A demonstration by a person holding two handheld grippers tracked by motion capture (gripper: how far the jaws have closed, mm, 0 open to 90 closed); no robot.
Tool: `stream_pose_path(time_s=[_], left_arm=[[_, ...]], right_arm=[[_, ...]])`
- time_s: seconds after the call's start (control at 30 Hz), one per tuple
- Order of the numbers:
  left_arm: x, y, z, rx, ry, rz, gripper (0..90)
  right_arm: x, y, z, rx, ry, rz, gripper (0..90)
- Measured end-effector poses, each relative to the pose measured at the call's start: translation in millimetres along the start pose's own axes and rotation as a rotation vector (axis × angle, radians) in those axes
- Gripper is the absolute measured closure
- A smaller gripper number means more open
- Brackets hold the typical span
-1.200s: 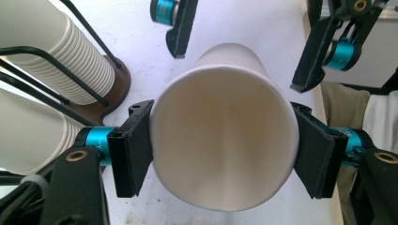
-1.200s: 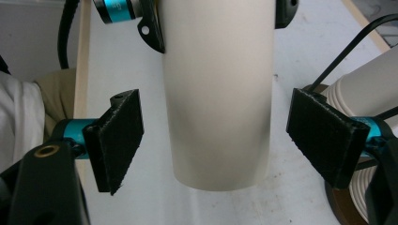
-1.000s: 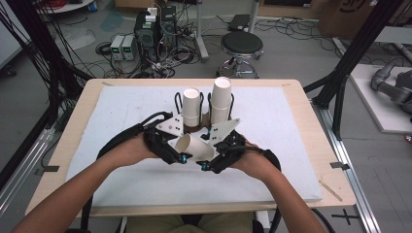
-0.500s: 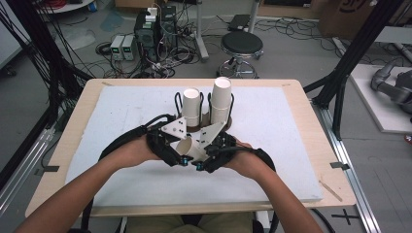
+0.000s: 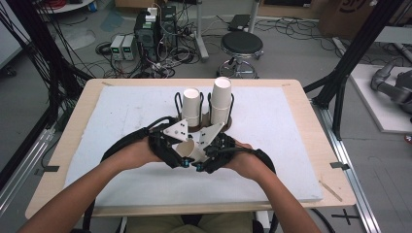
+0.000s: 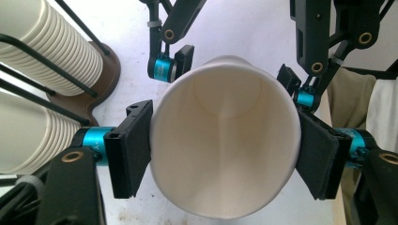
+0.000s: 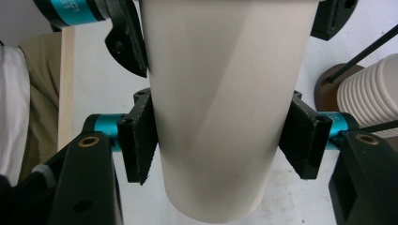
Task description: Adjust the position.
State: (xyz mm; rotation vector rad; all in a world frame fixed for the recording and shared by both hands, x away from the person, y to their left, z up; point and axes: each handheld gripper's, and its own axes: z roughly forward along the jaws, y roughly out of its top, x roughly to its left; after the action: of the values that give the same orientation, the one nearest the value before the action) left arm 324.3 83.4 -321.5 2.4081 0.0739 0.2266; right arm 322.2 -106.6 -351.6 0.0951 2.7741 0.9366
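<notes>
A white paper cup (image 5: 190, 151) lies on its side in the air between my two grippers, just in front of the cup rack. My left gripper (image 5: 177, 153) is shut on it near the rim, and in the left gripper view the open mouth of the cup (image 6: 225, 140) faces the camera between my jaws (image 6: 225, 154). From the other side, my right gripper (image 5: 208, 155) is shut on the body of the cup (image 7: 220, 93), pads pressed on both flanks (image 7: 220, 140). Its fingers (image 6: 184, 56) show behind the cup in the left gripper view.
A brown-based wire rack (image 5: 204, 127) holds two upright stacks of paper cups (image 5: 192, 107) (image 5: 221, 99) right behind the grippers. A white foam board (image 5: 291, 145) covers the wooden table. The stacks also appear close by at the left (image 6: 42, 51) and at the right (image 7: 371, 93).
My right gripper has slid left onto the cup and the two hands have drawn closer together. The left gripper kept its hold and hardly moved.
</notes>
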Motion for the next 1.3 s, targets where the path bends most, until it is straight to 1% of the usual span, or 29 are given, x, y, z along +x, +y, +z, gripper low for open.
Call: stream_pose_path(time_s=[0.03, 0.1, 0.13, 0.17, 0.2, 0.23, 0.27, 0.33, 0.4, 0.47, 0.5, 0.57, 0.67, 0.7, 0.73, 0.77, 0.8, 0.93, 1.03, 1.1, 1.23, 1.3], left_arm=[[-0.1, -0.9, 0.6, -0.014, -0.002, 0.002, 26.8], [0.1, -2.8, 0.6, -0.039, 0.01, -0.009, 20.4], [0.4, -4.4, -0.2, -0.059, 0.016, -0.019, 18.3], [0.9, -6.9, -1.0, -0.086, 0.016, -0.03, 18.0], [0.9, -10.1, -1.9, -0.117, 0.016, -0.045, 18.0], [1.6, -14.4, -3.4, -0.151, 0.01, -0.064, 18.0], [1.6, -17.3, -4.2, -0.17, 0.009, -0.075, 18.0], [2.1, -26.6, -5.7, -0.237, 0.006, -0.111, 18.0], [2.4, -33.7, -6.5, -0.285, 0.001, -0.133, 17.5], [2.4, -41.3, -7.6, -0.347, 0.016, -0.165, 17.2], [2.2, -45.0, -7.8, -0.384, 0.022, -0.188, 17.2], [3.3, -52.9, -9.5, -0.436, 0.035, -0.218, 17.2], [3.8, -63.4, -10.7, -0.514, 0.054, -0.264, 17.2], [4.0, -66.7, -11.2, -0.53, 0.058, -0.277, 17.0], [3.8, -69.7, -11.3, -0.544, 0.066, -0.295, 17.0], [3.9, -72.6, -11.5, -0.55, 0.078, -0.306, 17.0], [4.2, -75.6, -11.7, -0.56, 0.088, -0.315, 16.9], [5.2, -89.1, -12.6, -0.615, 0.138, -0.377, 16.9], [5.7, -98.1, -12.8, -0.646, 0.17, -0.414, 16.9], [5.0, -104.6, -12.1, -0.659, 0.208, -0.424, 16.9], [3.8, -117.6, -9.5, -0.687, 0.264, -0.457, 16.9], [3.3, -123.7, -8.5, -0.696, 0.288, -0.473, 16.9]], right_arm=[[0.0, -0.5, 0.6, -0.002, 0.003, 0.0, 36.8], [1.1, -1.9, 2.4, -0.001, 0.016, 0.011, 36.8], [1.4, -3.0, 3.4, 0.002, 0.02, 0.009, 36.8], [1.4, -4.5, 4.1, -0.005, 0.021, 0.013, 36.8], [1.4, -6.4, 3.7, -0.016, 0.027, 0.027, 36.8], [1.3, -8.6, 2.8, -0.027, 0.03, 0.041, 36.8], [0.5, -11.7, 1.6, -0.044, 0.026, 0.046, 36.7], [-0.6, -16.8, 0.6, -0.07, 0.028, 0.066, 36.8], [-1.3, -22.9, -0.5, -0.105, 0.038, 0.092, 36.7], [-1.7, -28.8, -2.3, -0.13, 0.041, 0.116, 36.7], [-1.9, -31.8, -3.0, -0.147, 0.039, 0.128, 36.7], [-2.5, -38.1, -5.0, -0.181, 0.044, 0.154, 36.7], [-3.5, -47.0, -8.1, -0.219, 0.037, 0.19, 36.7], [-3.8, -49.8, -9.3, -0.231, 0.037, 0.203, 36.7], [-4.4, -52.7, -10.7, -0.242, 0.026, 0.213, 36.7], [-4.9, -55.4, -11.8, -0.257, 0.022, 0.223, 36.7], [-5.3, -58.2, -13.1, -0.27, 0.012, 0.231, 36.7], [-4.4, -67.2, -17.6, -0.315, -0.035, 0.265, 36.7], [-3.5, -74.2, -21.1, -0.354, -0.065, 0.276, 36.7], [-3.3, -78.9, -23.8, -0.379, -0.089, 0.288, 36.5], [-4.2, -89.5, -31.0, -0.432, -0.149, 0.316, 36.1], [-4.6, -94.6, -34.9, -0.45, -0.174, 0.328, 35.7]])
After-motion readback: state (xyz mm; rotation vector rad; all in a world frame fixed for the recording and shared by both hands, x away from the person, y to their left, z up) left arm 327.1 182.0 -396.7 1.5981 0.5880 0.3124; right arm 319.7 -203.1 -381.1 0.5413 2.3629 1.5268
